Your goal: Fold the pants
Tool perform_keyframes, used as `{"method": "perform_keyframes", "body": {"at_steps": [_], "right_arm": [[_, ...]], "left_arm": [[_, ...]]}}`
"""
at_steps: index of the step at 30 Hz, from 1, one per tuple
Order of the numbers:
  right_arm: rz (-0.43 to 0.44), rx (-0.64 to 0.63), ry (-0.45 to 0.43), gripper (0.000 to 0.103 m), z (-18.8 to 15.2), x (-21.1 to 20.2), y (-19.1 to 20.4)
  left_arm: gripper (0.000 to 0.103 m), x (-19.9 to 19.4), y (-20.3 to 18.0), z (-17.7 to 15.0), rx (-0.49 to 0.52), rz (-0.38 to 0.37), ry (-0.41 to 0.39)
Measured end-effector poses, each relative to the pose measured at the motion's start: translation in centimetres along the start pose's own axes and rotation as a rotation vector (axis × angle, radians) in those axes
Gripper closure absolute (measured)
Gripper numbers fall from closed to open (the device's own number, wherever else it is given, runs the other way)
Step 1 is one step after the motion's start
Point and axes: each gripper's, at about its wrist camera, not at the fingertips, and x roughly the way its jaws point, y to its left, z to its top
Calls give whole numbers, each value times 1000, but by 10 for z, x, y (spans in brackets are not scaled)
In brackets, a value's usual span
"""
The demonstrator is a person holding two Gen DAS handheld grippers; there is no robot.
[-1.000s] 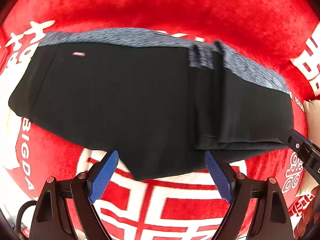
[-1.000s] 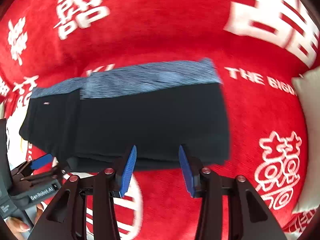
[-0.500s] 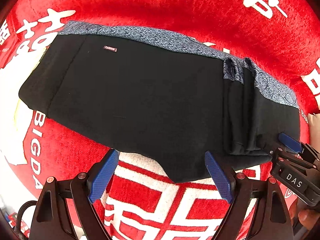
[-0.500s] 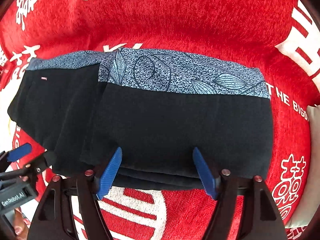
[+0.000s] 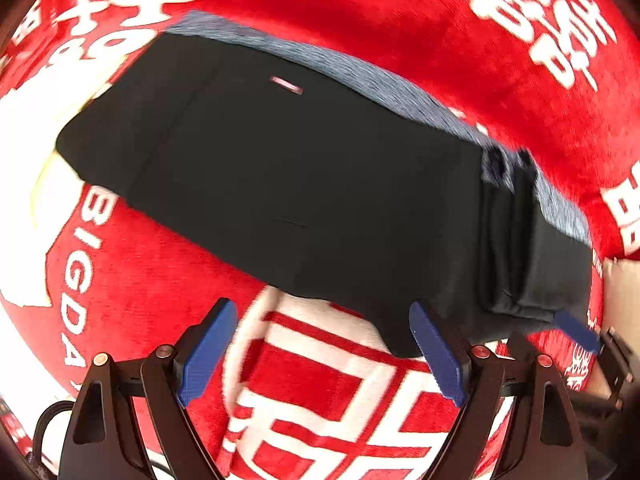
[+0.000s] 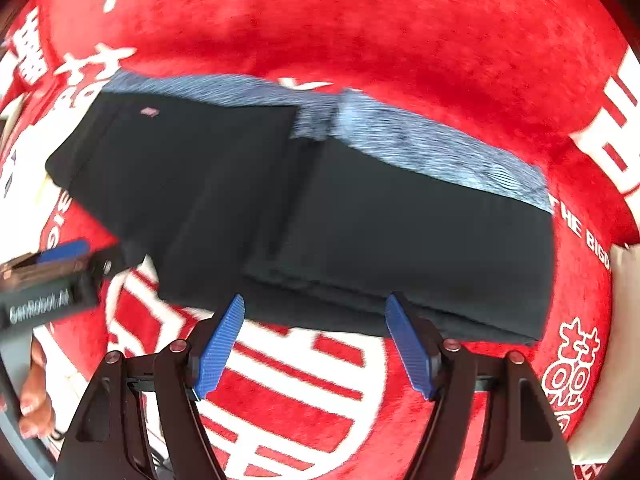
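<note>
Black pants (image 5: 300, 184) with a blue-grey patterned waistband (image 5: 360, 76) lie folded on a red blanket, the right end stacked in thicker layers (image 6: 400, 240). My left gripper (image 5: 320, 348) hovers open over the blanket at the near edge of the pants, and nothing is between its fingers. My right gripper (image 6: 316, 336) is open too, its blue pads just short of the folded stack's near edge. Each gripper shows at the side of the other's view: the right gripper (image 5: 576, 332) and the left gripper (image 6: 60, 252).
The red blanket (image 6: 400, 40) with large white characters covers the whole surface. A pale cushion (image 6: 624, 320) lies at the right edge. A person's hand (image 6: 36, 392) holds the left gripper's handle at lower left.
The right jaws have spread wider than a second ago. Both grippers have shifted sideways and rolled, so the pants now sit tilted in both views. The pants lie as before.
</note>
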Motion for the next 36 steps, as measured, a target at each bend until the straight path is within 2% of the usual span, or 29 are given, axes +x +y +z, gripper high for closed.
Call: {"method": "perform_keyframes", "body": {"at_steps": [2,7,13,17,22,24,29,30,36], "right_arm": [[31,-15,0,26,-1,-1,11],[79,-29,-7,26,7,5,33],[103,-36,-4,26,12,10,46],[108,-38,6,26,13,15,54],[105,-26,12,26,10,20,60],[107,-26,16,26,11,22,63],[112,-29,8,26,12,20,70],[115,-30,4,26,13,20,71],[108,-7,-15,26,21,19,73]], "left_arm": [[14,-7,17,3,-47,-18,-39],[14,-20,80,15,-203,-121,-134],[14,-1,139,24,-362,-245,-157],[14,12,149,31,-396,-329,-174],[14,16,151,42,-377,-423,-218],[14,14,153,45,-384,-443,-229],[14,6,155,50,-425,-563,-289],[14,4,156,51,-419,-568,-296],[14,18,150,61,-412,-481,-248]]}}
